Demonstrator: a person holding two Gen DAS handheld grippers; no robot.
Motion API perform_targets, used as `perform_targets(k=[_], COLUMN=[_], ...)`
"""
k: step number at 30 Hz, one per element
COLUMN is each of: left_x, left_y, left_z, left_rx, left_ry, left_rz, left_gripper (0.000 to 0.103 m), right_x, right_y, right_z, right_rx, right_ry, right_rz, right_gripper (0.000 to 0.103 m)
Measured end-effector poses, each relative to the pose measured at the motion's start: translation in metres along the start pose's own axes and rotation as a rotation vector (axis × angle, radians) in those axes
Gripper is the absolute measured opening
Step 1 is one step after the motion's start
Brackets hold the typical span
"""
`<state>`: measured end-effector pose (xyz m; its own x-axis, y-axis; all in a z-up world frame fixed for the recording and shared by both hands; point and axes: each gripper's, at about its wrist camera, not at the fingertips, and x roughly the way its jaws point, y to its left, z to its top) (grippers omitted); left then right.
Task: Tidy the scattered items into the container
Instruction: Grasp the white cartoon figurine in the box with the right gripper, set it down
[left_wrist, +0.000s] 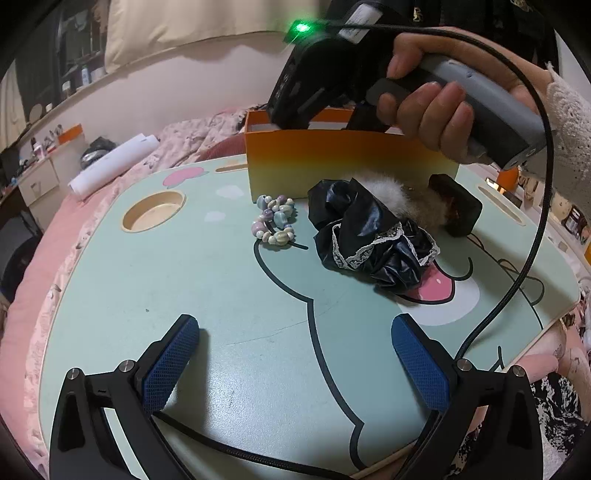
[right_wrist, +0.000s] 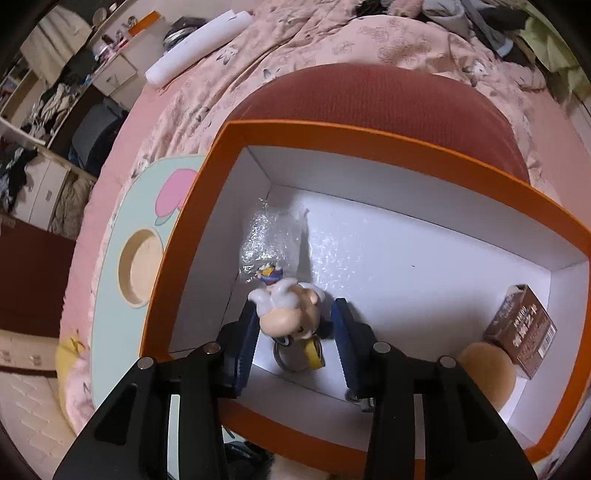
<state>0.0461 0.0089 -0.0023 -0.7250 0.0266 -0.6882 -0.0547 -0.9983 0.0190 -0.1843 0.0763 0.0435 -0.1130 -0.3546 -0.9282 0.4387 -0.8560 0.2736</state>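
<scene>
An orange box (left_wrist: 332, 162) stands at the far side of the mint lap table (left_wrist: 207, 302). In front of it lie a pastel bead bracelet (left_wrist: 275, 221), a black lace-trimmed scrunchie (left_wrist: 369, 236), a furry beige item (left_wrist: 391, 195) and a dark hair clip (left_wrist: 458, 210). My left gripper (left_wrist: 295, 354) is open and empty above the table's near part. My right gripper (right_wrist: 293, 321) is inside the box (right_wrist: 192, 236), jaws close around a small figure keychain (right_wrist: 291, 314). The box also holds a clear plastic bag (right_wrist: 266, 236), a brown carton (right_wrist: 521, 328) and a round tan item (right_wrist: 487, 373).
The table has a round cup recess (left_wrist: 153, 212) at its left. It sits on a bed with pink bedding (left_wrist: 44, 266). A white paper roll (left_wrist: 110, 164) lies on the bed. A red cushion (right_wrist: 369, 99) is behind the box. A black cable (left_wrist: 517, 280) hangs from the right gripper.
</scene>
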Motion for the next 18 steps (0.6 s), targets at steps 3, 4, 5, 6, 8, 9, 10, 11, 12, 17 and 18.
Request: perform_targets(k=[3, 4, 5, 6, 8, 9, 10, 11, 12, 17, 18], left_x=[0.0, 0.0, 0.0, 0.0, 0.0, -0.001, 0.0, 0.0, -0.001, -0.001, 0.0], left_y=[0.0, 0.0, 0.0, 0.0, 0.0, -0.001, -0.001, -0.001, -0.001, -0.001, -0.001], left_z=[0.0, 0.0, 0.0, 0.0, 0.0, 0.0, 0.0, 0.0, 0.0, 0.0, 0.0], left_rx=[0.001, 0.001, 0.0, 0.0, 0.002, 0.002, 0.002, 0.002, 0.002, 0.003, 0.003], left_ry=[0.0, 0.0, 0.0, 0.0, -0.001, -0.001, -0.001, -0.001, -0.001, -0.001, -0.001], left_rz=[0.0, 0.001, 0.0, -0.001, 0.0, 0.0, 0.0, 0.0, 0.0, -0.002, -0.002], left_gripper=[0.103, 0.103, 0.103, 0.103, 0.103, 0.103, 0.103, 0.103, 0.103, 0.103, 0.103], right_x=[-0.021, -0.031, -0.041, -0.053, -0.074, -0.085, -0.095, -0.102, -0.11, -0.112, -0.108], right_y=[-0.006, -0.008, -0.009, -0.01, -0.008, -0.009, -0.011, -0.011, -0.014, -0.022, -0.025], right_z=[-0.004, -0.006, -0.007, -0.012, -0.021, -0.029, -0.039, -0.049, -0.063, -0.107, -0.116], right_rx=[0.01, 0.012, 0.009, 0.001, -0.026, -0.041, -0.053, -0.061, -0.071, -0.103, -0.106], right_ry=[-0.052, -0.077, -0.101, -0.131, -0.186, -0.215, -0.24, -0.258, -0.276, -0.309, -0.309], right_rz=[0.035, 0.048, 0.057, 0.064, 0.067, 0.074, 0.087, 0.1, 0.117, 0.128, 0.122], right_gripper=[0.041, 0.041, 0.041, 0.041, 0.041, 0.041, 0.041, 0.041, 0.041, 0.041, 0.041])
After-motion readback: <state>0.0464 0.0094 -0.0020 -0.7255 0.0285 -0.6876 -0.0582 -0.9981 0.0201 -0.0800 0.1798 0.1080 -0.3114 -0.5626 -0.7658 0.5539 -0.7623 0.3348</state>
